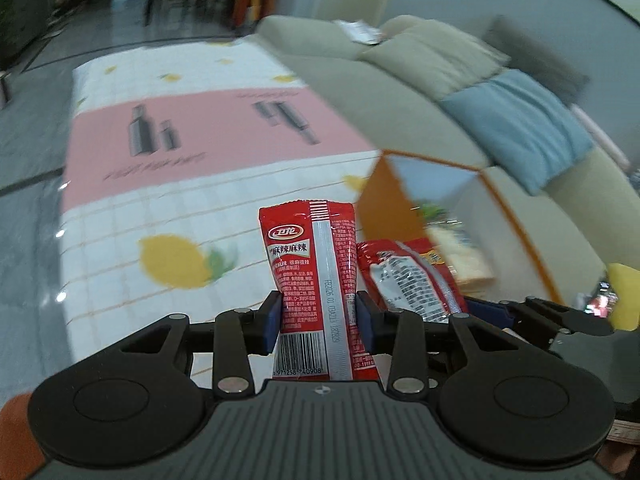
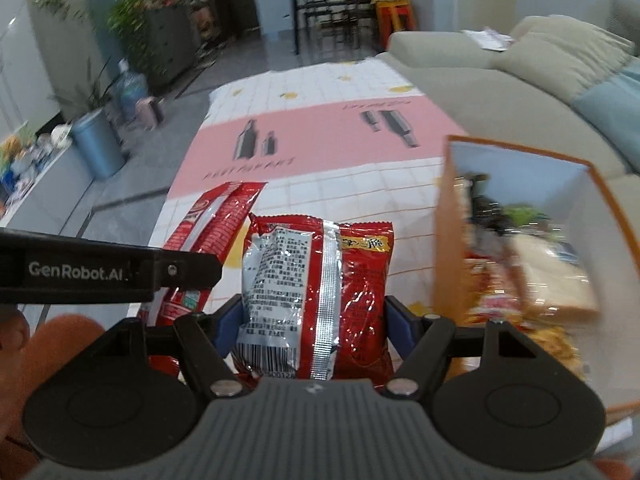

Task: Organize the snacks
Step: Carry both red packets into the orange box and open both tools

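My left gripper (image 1: 318, 320) is shut on a narrow red spicy-strip packet (image 1: 310, 264), held upright with its barcode end toward the camera. My right gripper (image 2: 310, 322) is shut on a wider red snack bag (image 2: 316, 280) with a silver back seam. The same bag (image 1: 408, 280) shows just right of the left packet, and the left packet (image 2: 208, 236) shows left of the right bag, under the left gripper's black body (image 2: 100, 270). An orange-rimmed box (image 2: 532, 240) with several snacks inside stands to the right; it also shows in the left wrist view (image 1: 452, 216).
A white and pink mat (image 1: 192, 148) with lemon prints covers the surface below. A beige sofa (image 1: 400, 80) with a blue cushion (image 1: 516, 124) runs along the right. A blue bin (image 2: 98, 144) and plants (image 2: 140, 32) stand far left.
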A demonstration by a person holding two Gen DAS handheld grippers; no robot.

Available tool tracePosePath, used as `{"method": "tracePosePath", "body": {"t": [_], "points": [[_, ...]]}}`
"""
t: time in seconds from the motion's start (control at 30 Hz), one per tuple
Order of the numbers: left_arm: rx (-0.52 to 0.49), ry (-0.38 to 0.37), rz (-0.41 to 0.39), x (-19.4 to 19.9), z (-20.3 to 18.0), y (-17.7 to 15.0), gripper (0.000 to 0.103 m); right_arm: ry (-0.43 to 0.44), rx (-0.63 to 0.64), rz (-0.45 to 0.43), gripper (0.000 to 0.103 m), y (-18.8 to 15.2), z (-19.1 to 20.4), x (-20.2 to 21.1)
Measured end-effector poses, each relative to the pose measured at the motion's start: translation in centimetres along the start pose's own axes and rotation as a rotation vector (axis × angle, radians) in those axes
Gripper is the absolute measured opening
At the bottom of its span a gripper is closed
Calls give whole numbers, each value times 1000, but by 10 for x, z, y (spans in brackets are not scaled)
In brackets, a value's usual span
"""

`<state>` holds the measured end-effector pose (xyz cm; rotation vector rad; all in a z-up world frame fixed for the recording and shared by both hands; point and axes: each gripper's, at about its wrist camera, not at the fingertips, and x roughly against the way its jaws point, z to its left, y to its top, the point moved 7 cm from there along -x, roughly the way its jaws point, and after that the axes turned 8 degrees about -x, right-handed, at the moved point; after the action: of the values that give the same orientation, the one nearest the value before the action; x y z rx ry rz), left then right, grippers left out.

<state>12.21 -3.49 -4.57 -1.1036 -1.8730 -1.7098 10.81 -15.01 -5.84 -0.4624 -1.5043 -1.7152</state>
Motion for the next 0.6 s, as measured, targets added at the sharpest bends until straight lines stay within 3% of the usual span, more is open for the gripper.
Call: {"method": "tracePosePath", "body": {"t": [0.3,0.6], "points": [[-167,-96,-2,-25,-88,45,43,-150,-55,-61,71,22,-83,39],[-281,-147,108,-72,-167,48,43,-228,-134,37,71,15,-162,31]]}}
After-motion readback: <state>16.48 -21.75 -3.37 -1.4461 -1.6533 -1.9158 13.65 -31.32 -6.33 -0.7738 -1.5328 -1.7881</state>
